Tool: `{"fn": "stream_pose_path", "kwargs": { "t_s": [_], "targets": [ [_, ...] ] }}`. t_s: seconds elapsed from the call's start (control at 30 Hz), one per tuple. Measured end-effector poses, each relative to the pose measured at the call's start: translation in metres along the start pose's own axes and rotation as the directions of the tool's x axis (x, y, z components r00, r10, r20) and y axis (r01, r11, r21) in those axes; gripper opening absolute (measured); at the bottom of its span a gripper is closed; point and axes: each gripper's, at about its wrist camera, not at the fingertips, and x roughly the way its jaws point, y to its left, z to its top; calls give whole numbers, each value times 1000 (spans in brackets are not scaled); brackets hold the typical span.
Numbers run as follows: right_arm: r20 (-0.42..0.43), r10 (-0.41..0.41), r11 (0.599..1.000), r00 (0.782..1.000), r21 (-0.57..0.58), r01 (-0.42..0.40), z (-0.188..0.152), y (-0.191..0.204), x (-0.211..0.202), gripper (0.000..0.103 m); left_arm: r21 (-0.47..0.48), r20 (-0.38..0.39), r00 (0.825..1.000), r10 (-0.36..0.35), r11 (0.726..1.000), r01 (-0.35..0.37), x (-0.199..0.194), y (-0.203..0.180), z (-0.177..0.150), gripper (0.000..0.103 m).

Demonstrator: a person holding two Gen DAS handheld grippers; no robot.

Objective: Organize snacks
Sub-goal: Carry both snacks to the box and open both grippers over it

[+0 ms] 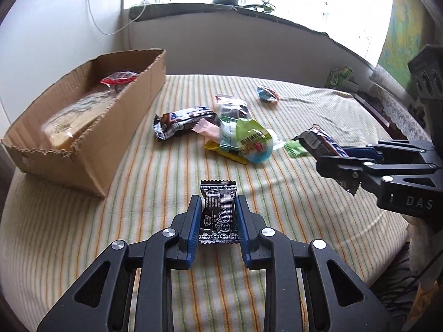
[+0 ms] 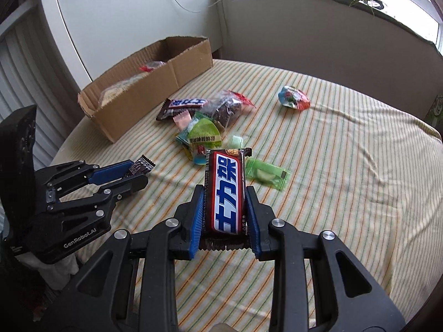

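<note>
Left gripper: jaws closed on a small black candy packet, held above the striped tablecloth of the worktop. Right gripper: jaws closed on a chocolate bar (brown wrapper, white lettering on blue), also raised off the cloth. Cardboard box at far left, containing a bagged bread loaf. Loose snack pile near mid-worktop, just beside the box; green sachet next to it; round foil-wrapped sweet well apart, farther back.
</note>
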Motion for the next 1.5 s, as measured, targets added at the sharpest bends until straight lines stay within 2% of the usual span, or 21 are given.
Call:
{"fn": "stream_pose_path", "kwargs": {
  "t_s": [0.1, 0.3, 0.57, 0.7, 0.87, 0.97, 1.13, 1.5],
  "targets": [
    [51, 26, 1000, 998, 7, -26, 10, 6, -18, 29, -45, 36, 999, 3, 999, -1, -15, 8, 6, 23],
    [147, 113, 993, 983, 5, -115, 52, 29, -19, 29, -67, 104, 994, 45, 997, -38, -43, 19, 25, 23],
    [216, 173, 985, 961, -46, -167, 110, 74, 4, 29, -153, 164, 981, 101, 985, -76, -58, 63, 57, 23],
    [212, 182, 983, 960, -46, -176, 132, 91, 30, 29, -188, 189, 969, 161, 974, -126, -57, 88, 72, 23],
    [183, 194, 981, 964, -21, -193, 151, 97, 63, 29, -297, 241, 947, 212, 945, -136, -47, 122, 90, 23],
    [169, 183, 983, 969, -18, -182, 157, 97, 78, 29, -327, 248, 942, 227, 935, -140, -36, 132, 94, 23],
    [141, 173, 985, 975, -2, -174, 160, 99, 101, 29, -335, 215, 948, 235, 929, -155, -21, 137, 95, 23],
    [123, 186, 983, 975, -17, -185, 159, 106, 115, 30, -345, 179, 954, 241, 924, -168, -19, 148, 87, 23]
  ]
}}
